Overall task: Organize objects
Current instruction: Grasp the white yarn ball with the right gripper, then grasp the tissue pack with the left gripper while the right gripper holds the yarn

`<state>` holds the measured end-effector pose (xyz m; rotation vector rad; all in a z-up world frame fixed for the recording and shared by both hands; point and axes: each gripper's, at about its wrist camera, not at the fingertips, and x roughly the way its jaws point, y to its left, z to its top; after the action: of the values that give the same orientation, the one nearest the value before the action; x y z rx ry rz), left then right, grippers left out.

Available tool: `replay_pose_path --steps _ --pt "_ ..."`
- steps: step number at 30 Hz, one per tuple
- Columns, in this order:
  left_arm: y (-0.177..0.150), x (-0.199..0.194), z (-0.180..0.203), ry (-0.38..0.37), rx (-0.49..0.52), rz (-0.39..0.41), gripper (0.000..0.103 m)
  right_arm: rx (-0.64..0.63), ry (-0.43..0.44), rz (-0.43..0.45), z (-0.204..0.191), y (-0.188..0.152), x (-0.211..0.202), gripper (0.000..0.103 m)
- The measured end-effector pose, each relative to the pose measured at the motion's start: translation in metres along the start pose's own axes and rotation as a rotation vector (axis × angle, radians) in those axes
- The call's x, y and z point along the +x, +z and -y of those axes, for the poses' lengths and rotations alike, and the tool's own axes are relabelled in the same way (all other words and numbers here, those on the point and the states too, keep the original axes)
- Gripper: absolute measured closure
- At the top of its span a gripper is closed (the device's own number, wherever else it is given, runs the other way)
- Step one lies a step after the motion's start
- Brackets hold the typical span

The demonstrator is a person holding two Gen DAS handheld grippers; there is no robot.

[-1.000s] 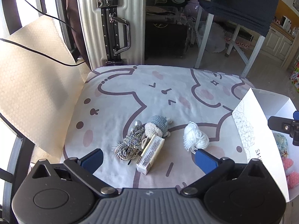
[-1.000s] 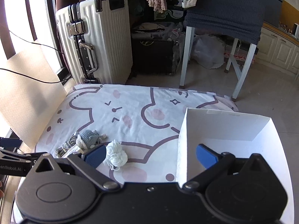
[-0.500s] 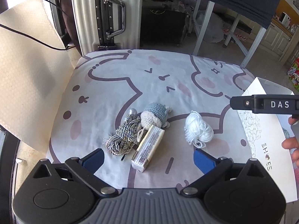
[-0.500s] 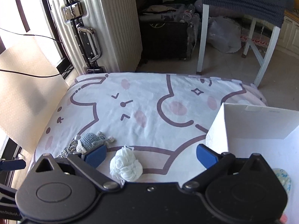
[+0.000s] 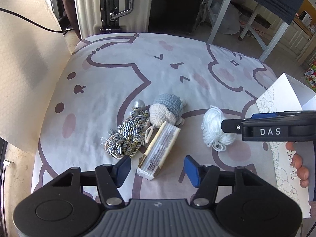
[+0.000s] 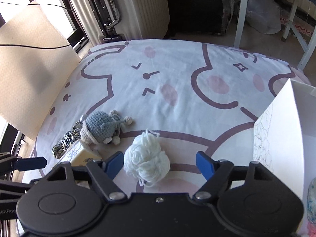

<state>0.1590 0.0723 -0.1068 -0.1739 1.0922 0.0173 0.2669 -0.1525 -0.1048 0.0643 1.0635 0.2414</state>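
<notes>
Left gripper (image 5: 156, 167) closing astride packet (image 5: 159, 151); right gripper (image 6: 160, 163) closing around untouched yarn ball (image 6: 147, 158); white box (image 6: 284, 138) cut off right of yarn.

A lived-in home: cartoon bedsheet (image 5: 162, 63), ribbed suitcase (image 5: 88, 6), kitchen cabinets (image 5: 292, 37) beyond.

A fluffy white yarn ball (image 6: 147, 159) is lying on smooth matt printed cloth (image 5: 158, 73). The crocheted wool toy (image 5: 166, 110) is looking nubbly, the twisted cord (image 5: 126, 136) silky, the small box (image 5: 159, 152) glossy under wrap.
</notes>
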Motion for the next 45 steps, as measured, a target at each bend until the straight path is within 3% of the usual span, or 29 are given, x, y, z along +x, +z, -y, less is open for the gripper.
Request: replay_pose_path --steps 11,15,17,20,28,39,45 --pt "0.008 0.019 0.015 0.026 0.082 -0.004 0.051 -0.072 0.006 -0.05 -0.019 0.001 0.026 0.029" --pt "0.008 0.026 0.017 0.036 0.102 -0.02 0.057 -0.065 -0.005 -0.08 -0.017 -0.001 0.034 0.037" --pt "0.007 0.029 0.016 0.045 0.102 -0.028 0.069 -0.054 -0.005 -0.094 -0.014 -0.002 0.038 0.041" --pt "0.007 0.028 0.015 0.036 0.095 -0.032 0.07 -0.029 -0.005 -0.111 -0.011 -0.003 0.039 0.05" --pt "-0.006 0.011 0.022 -0.076 0.061 -0.055 0.073 -0.078 -0.028 -0.119 -0.012 -0.014 0.023 0.055" --pt "-0.049 0.0 0.056 -0.298 0.032 -0.184 0.073 -0.048 0.015 -0.134 0.002 -0.046 -0.022 0.055" --pt "-0.061 0.004 0.067 -0.172 0.129 -0.165 0.067 -0.015 0.056 -0.165 0.007 -0.066 -0.044 0.055"
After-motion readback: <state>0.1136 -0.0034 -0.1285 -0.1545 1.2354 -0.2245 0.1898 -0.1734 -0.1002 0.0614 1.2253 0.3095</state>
